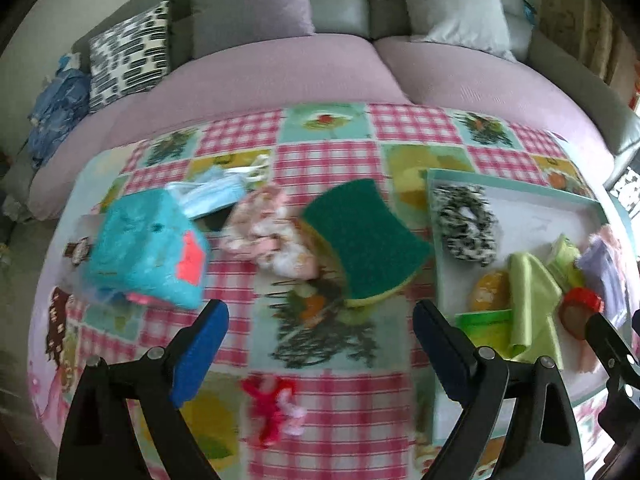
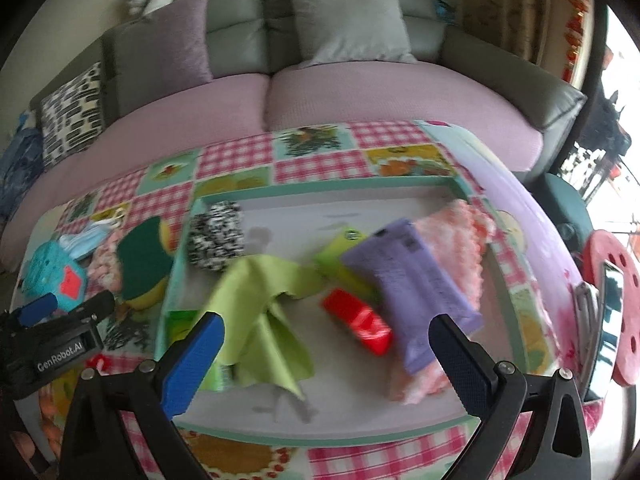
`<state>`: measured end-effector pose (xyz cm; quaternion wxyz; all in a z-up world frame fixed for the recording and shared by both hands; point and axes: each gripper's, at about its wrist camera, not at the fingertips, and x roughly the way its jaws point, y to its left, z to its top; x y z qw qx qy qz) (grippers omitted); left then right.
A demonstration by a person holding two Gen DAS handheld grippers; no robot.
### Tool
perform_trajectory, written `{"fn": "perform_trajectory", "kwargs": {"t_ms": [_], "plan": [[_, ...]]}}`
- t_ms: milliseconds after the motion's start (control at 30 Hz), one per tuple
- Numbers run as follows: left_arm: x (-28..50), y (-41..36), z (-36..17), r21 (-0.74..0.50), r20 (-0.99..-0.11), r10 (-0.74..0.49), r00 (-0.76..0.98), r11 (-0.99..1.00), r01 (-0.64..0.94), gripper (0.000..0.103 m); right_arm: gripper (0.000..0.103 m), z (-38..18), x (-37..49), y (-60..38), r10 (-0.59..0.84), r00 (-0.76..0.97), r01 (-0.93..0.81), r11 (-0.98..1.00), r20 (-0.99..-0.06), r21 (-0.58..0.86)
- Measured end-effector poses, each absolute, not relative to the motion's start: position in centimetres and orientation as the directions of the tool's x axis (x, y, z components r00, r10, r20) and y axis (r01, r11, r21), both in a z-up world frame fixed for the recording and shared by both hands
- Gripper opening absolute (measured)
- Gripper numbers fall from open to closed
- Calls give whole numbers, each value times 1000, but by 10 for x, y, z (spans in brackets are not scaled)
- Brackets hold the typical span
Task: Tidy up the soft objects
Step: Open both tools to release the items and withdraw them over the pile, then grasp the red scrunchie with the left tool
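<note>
My left gripper (image 1: 320, 328) hangs open over the checked tablecloth, just short of a green and yellow sponge (image 1: 362, 240). A pink floral cloth bundle (image 1: 272, 236), a turquoise fuzzy block (image 1: 148, 248), a blue face mask (image 1: 212, 196) and a red and pink scrunchie (image 1: 276, 404) lie around it. My right gripper (image 2: 326, 344) is open above the white tray (image 2: 328, 190). In the tray lie a green cloth (image 2: 268, 312), a purple pack (image 2: 416, 284), a pink knitted piece (image 2: 456, 236), a red object (image 2: 360, 320) and a black and white scrunchie (image 2: 216, 236).
A sofa (image 1: 280, 76) with pink seat cushions and several pillows runs along the table's far edge. A red perforated stool (image 2: 612, 304) stands off the table's right side. A small orange object (image 1: 490, 290) and a green packet (image 1: 484, 328) also lie in the tray.
</note>
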<state>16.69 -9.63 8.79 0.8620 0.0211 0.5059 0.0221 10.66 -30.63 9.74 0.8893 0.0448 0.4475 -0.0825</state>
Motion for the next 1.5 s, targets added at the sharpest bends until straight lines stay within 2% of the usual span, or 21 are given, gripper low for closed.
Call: {"fn": "perform_trajectory", "kwargs": {"t_ms": [300,767,967,1333,1500], "plan": [[149,-40,96,65,-858,130,497,987,-145,93,103,99,107,-268,-55,603,92,996,-796,1],[114,16,85,42,-864,150,480,973,-228,93,103,80,89,-196,53,568,-101,995,-822,-5],[111,25,77,15,-873,126,471,972,-233,94,103,69,92,-176,62,545,-148,989,-836,-23],[120,12,60,-100,-875,4,484,977,-189,94,103,56,100,-178,55,525,-126,992,-849,-13],[123,6,53,-101,-890,-19,456,983,-156,94,103,57,102,-190,49,529,-92,996,-847,0]]}}
